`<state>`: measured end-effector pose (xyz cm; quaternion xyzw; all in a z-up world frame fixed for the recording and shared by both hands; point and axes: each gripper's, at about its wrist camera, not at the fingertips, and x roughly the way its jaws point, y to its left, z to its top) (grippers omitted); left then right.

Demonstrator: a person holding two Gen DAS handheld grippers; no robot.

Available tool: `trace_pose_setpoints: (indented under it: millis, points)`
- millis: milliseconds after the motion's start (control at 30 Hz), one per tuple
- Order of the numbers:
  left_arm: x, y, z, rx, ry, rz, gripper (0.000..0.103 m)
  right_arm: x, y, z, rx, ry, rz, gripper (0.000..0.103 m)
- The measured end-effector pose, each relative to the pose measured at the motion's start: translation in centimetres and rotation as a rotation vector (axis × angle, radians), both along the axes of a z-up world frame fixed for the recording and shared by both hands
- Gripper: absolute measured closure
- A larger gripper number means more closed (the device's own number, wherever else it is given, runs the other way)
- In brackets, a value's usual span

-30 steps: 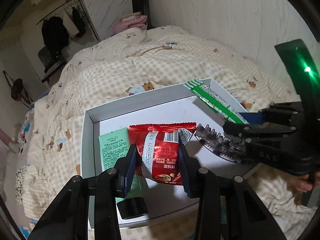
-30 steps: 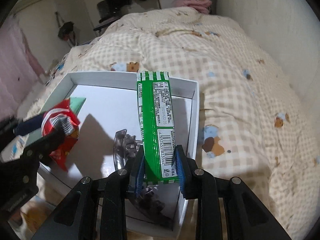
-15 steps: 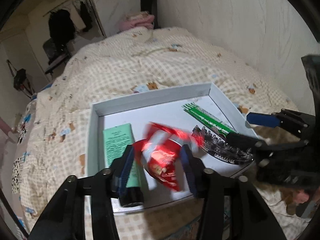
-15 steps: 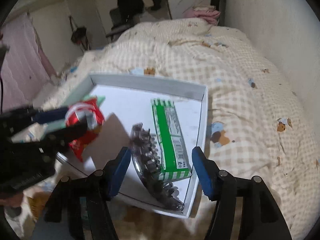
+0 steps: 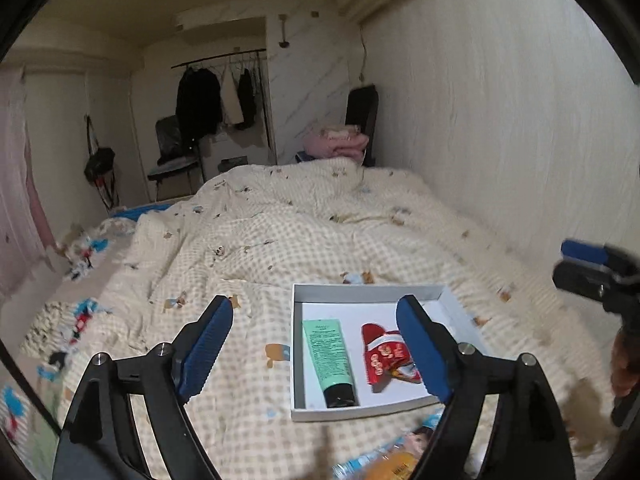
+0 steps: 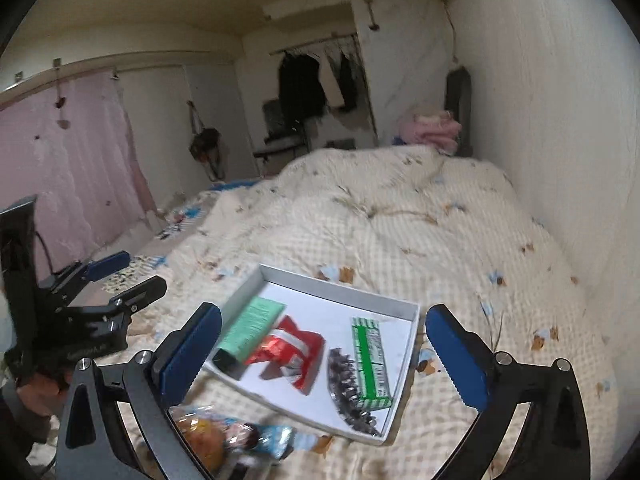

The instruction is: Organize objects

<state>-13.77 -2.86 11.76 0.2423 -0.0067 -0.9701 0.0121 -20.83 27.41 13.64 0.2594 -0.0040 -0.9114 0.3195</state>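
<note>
Presently, four items lie in the white tray [image 6: 412,320] resting on the bed [image 6: 460,240] at lower centre of the right wrist view: a mint-green tube [image 6: 250,326] at the tray's left, a red snack packet [image 6: 290,350] just beside it, a dark hair claw clip [image 6: 348,388], and a green box [image 6: 372,360] at the right, touching the clip.

Handling, as judged: the tube looks soft-bodied and light, best taken across its middle. The packet is crinkly film, light and likely slippery; a pinch on a sealed edge would suit. The clip is rigid, toothed plastic, possibly brittle; take it across the spine. The box is stiff card, light, best gripped on its long sides.

The left hand-held gripper [image 5: 314,354] and right hand-held gripper [image 6: 322,354] both stand apart, jaws opening, with nothing between the pads.

Obscured: in the left wrist view the right-hand finger [image 5: 424,352] covers the clip and box. A colourful package [image 6: 240,440] off the tray, at lower left of the right wrist view, is blurred and partly cut off by the gripper frame; its contents cannot be identified. Print on all labels is illegible.
</note>
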Motion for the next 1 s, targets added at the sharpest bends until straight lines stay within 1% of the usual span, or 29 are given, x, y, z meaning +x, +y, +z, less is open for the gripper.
trace_pose_setpoints:
  millis: [100,167,200,233,267,333,400,467,567,600,700,733,800,900,1000]
  points:
    - [2.0,-1.2,1.5,0.025,0.038,0.019,0.016,2.1,0.6,1.4,-0.019,0.015,0.024,0.0]
    - [3.7,-1.7,2.5,-0.002,0.055,0.029,0.014,3.3,0.8,1.9,-0.025,0.012,0.064,0.0]
    - [4.4,-1.8,2.8,-0.021,0.055,0.032,0.009,3.9,0.9,2.1,-0.023,0.015,0.077,0.0]
    - [5.4,-1.9,3.2,-0.044,0.063,0.037,0.006,4.8,1.0,2.4,-0.018,0.027,0.083,0.0]
    - [6.4,-1.9,3.3,-0.055,0.08,0.043,0.0,5.6,1.1,2.6,-0.017,0.037,0.089,0.0]
    - [8.2,-1.8,3.5,-0.068,0.111,0.042,0.0,7.0,1.4,2.5,-0.004,0.029,0.115,0.0]
    - [9.7,-1.5,3.4,-0.079,0.11,0.008,0.0,8.1,1.3,2.2,0.022,0.02,0.131,0.0]
    - [11.0,-1.4,3.0,-0.055,0.109,-0.01,0.0,9.1,1.5,1.8,0.036,0.032,0.13,0.0]
    - [12.5,-0.9,1.5,0.01,0.078,-0.051,0.0,10.5,1.6,0.8,0.033,0.043,0.145,0.0]
    - [12.8,-0.7,0.9,0.016,0.069,-0.058,0.0,10.8,1.7,0.4,0.029,0.038,0.15,0.0]
    - [13.7,0.2,-1.9,-0.013,0.072,-0.038,0.0,11.4,1.7,-2.0,0.014,-0.025,0.173,0.0]
    - [13.6,0.5,-2.9,-0.018,0.063,-0.033,0.0,11.6,1.6,-2.8,0.015,-0.046,0.176,0.0]
    - [13.6,1.1,-4.9,-0.007,0.028,-0.054,0.0,12.1,1.5,-4.5,0.026,-0.07,0.195,0.0]
    - [13.6,1.9,-7.0,0.012,-0.023,-0.095,0.0,13.2,1.5,-6.4,0.073,-0.075,0.185,0.0]
    - [13.8,2.5,-8.0,0.005,-0.041,-0.099,0.0,13.9,2.0,-7.5,0.053,-0.07,0.175,0.0]
